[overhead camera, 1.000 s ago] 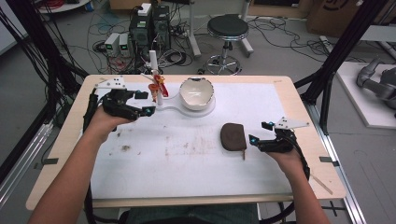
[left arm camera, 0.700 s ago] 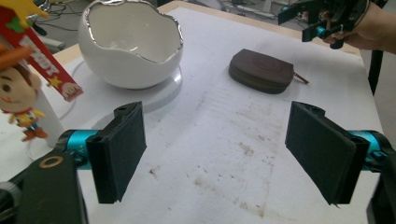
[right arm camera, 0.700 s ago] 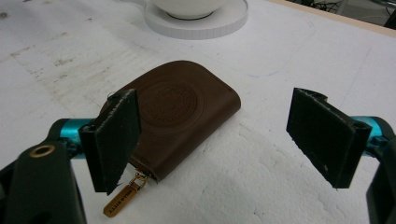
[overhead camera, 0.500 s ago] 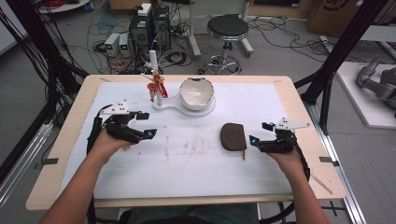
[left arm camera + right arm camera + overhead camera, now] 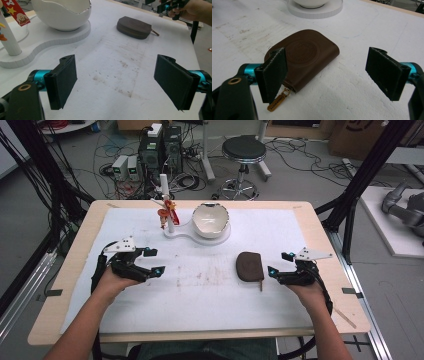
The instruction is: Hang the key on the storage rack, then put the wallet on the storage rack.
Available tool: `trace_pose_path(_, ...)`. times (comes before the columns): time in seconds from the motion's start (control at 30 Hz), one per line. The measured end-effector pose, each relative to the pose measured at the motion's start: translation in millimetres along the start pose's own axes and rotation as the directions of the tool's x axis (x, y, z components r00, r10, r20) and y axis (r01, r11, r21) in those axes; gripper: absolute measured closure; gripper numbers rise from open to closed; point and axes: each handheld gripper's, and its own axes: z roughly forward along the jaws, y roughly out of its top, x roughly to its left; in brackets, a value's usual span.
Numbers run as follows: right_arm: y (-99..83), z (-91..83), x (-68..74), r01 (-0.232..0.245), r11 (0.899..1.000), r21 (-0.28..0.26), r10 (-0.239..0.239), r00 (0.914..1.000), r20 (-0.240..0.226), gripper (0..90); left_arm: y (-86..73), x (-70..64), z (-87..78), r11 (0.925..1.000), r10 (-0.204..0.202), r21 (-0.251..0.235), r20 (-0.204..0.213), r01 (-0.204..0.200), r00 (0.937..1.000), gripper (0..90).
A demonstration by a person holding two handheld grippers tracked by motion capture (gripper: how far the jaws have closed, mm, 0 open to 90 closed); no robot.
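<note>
A brown zip pouch (image 5: 249, 266) (image 5: 305, 58) lies flat on the white mat, right of centre, its brass zip pull (image 5: 276, 102) pointing toward the person. My right gripper (image 5: 281, 264) (image 5: 330, 75) rests just right of the pouch, open, nothing between its jaws. My left gripper (image 5: 152, 261) (image 5: 118, 82) sits at the mat's left side, open and empty, above stained bare mat. The pouch (image 5: 134, 27) also lies far off in the left gripper view.
A white egg-shaped bowl (image 5: 210, 219) (image 5: 62, 13) stands on a white foam base (image 5: 192, 234) at the back centre, beside a white post with a red and orange tag (image 5: 167, 212). The wooden table edge (image 5: 80, 235) frames the mat. A stool and cables lie beyond.
My left gripper has drawn back from the post and bowl stand toward the person, settling on the left of the mat. The right gripper and pouch have not moved.
</note>
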Motion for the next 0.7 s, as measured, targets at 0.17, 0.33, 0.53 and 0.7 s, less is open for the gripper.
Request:
trace_pose_path(0.17,-0.2,-1.0,1.9,0.006,1.000,-0.003,-0.006,1.0000,0.001,17.9,0.0,0.1,0.5,1.0000,0.002,0.001,-0.006,-0.002,1.0000,18.5)
trace_pose_path(0.33,-1.3,-3.5,4.9,0.003,1.000,-0.005,-0.003,1.0000,0.006,17.9,-0.8,3.8,-0.6,1.0000,-0.003,-0.002,-0.022,0.003,0.9998,18.5)
trace_pose_path(0.53,-4.1,-5.8,12.1,0.000,1.000,0.000,0.000,0.9999,0.014,17.9,-1.4,5.2,-0.9,1.0000,0.004,0.005,-0.021,-0.004,0.9998,18.5)
trace_pose_path(0.7,-4.9,-6.0,19.1,0.000,1.000,0.012,0.000,0.9998,0.018,17.9,-2.0,5.1,-1.5,1.0000,0.009,0.004,-0.018,-0.009,0.9998,18.5)
